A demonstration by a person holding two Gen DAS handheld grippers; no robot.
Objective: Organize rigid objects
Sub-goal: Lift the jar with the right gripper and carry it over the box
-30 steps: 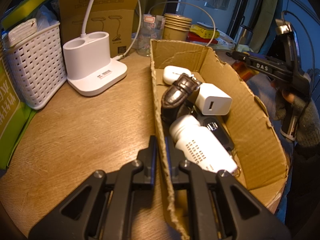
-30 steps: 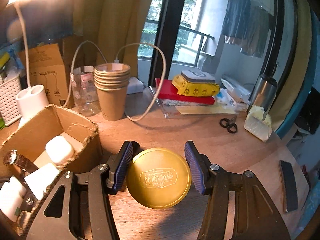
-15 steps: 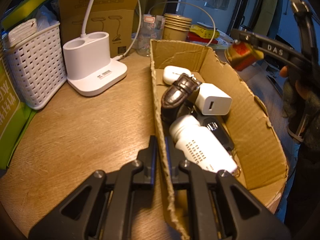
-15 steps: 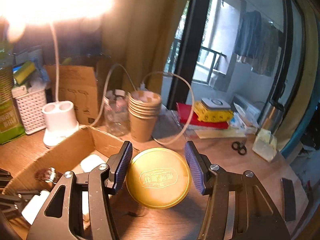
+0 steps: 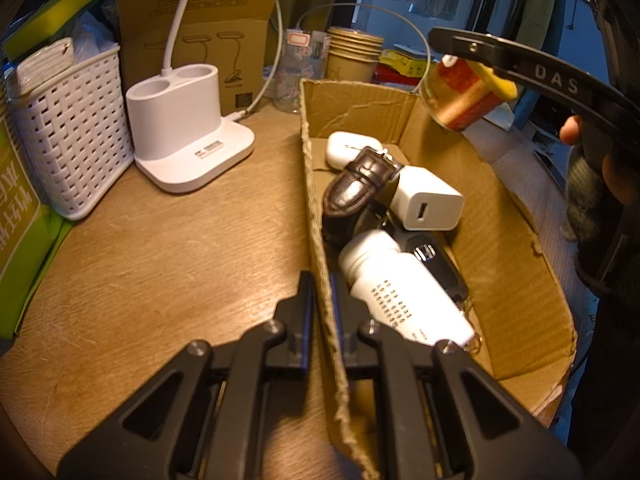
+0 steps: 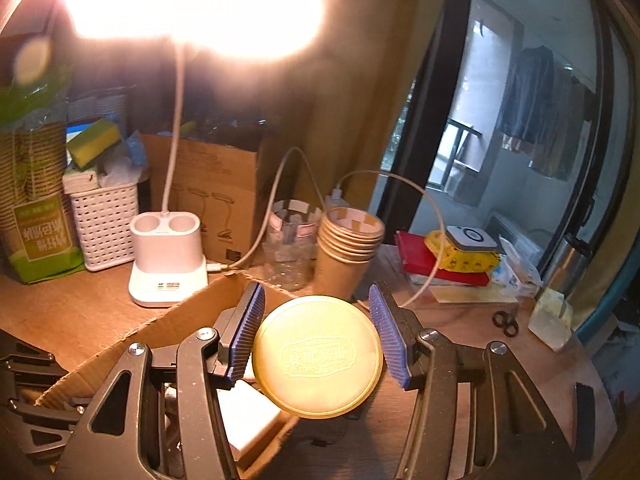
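at the far left a green packet [image 5: 18, 216] stands against a white woven basket [image 5: 68, 128], and just beside the basket sits a white lamp base [image 5: 188, 136] with its neck rising toward a glaring lamp head [image 6: 192, 4]. between these and the cardboard box [image 5: 516, 264] lies a wide bare stretch of wooden table [image 5: 168, 264], the roomiest ground in view. the box's left wall runs as a ragged, frayed edge from front to back, and its right wall is torn and dips low near the front corner.

behind the box a flattened carton [image 5: 208, 40], a clear cup [image 5: 300, 68] and a stack of paper cups [image 5: 352, 56] crowd the back rim, with a white cable [image 6: 424, 216] looping over them. inside the box an earbud case [image 5: 348, 150], a brown watch strap [image 5: 356, 188], a white charger block [image 5: 428, 200], a black key fob [image 5: 436, 264] and a white bottle [image 5: 400, 292] fill the left half; the right half of the floor is bare cardboard. further right on the table lie scissors [image 6: 506, 320] and a yellow and red pile [image 6: 460, 260].

the left gripper [image 5: 322, 296] is pinched shut on the box's left wall, one finger outside and one inside, right next to the bottle.

the right gripper [image 6: 318, 340] stands about half spread, its ribbed blue pads [image 6: 246, 332] clamping a round gold-lidded tin [image 6: 318, 350] by its sides. the tin hangs in the air above the box's far right corner (its red and yellow side shows in the left wrist view), touching nothing else. a gloved hand [image 5: 588, 196] grips the handle at the far right.
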